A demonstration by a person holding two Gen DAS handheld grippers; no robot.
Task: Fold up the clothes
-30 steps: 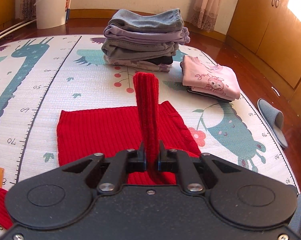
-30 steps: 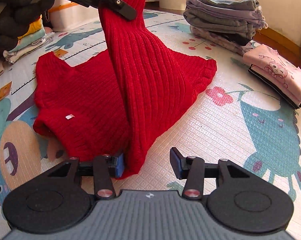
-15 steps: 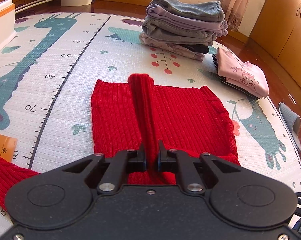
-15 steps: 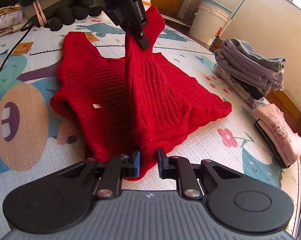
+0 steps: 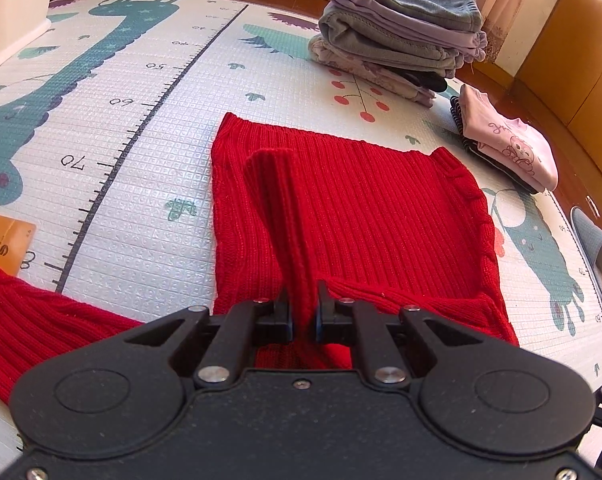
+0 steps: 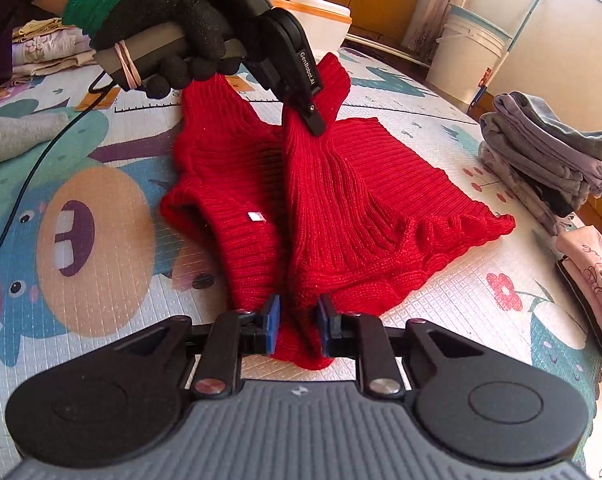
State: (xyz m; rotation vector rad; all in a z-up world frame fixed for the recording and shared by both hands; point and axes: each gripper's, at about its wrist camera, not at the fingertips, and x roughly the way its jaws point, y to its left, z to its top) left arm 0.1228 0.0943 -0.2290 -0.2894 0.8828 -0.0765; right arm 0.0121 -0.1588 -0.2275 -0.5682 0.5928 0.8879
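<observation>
A red ribbed knit sweater [image 5: 365, 208] lies spread on a patterned play mat [image 5: 141, 128]. My left gripper [image 5: 303, 316] is shut on a raised fold of the sweater, with its sleeve end draped forward over the body. In the right wrist view the left gripper [image 6: 315, 120] holds that fold up above the sweater [image 6: 381, 216]. My right gripper [image 6: 299, 326] is shut on the sweater's near edge, low by the mat. A small white tag [image 6: 255, 216] shows near the collar.
A stack of folded grey and lilac clothes [image 5: 401, 52] and a folded pink top [image 5: 509, 144] sit at the mat's far right. A white bucket [image 6: 465, 60], a storage box [image 5: 9, 36], a slipper [image 5: 593, 244] and loose clothes [image 6: 41, 52] surround the mat.
My right gripper has closed on the sweater's near edge. My left gripper has carried its held fold lower and further over the sweater body.
</observation>
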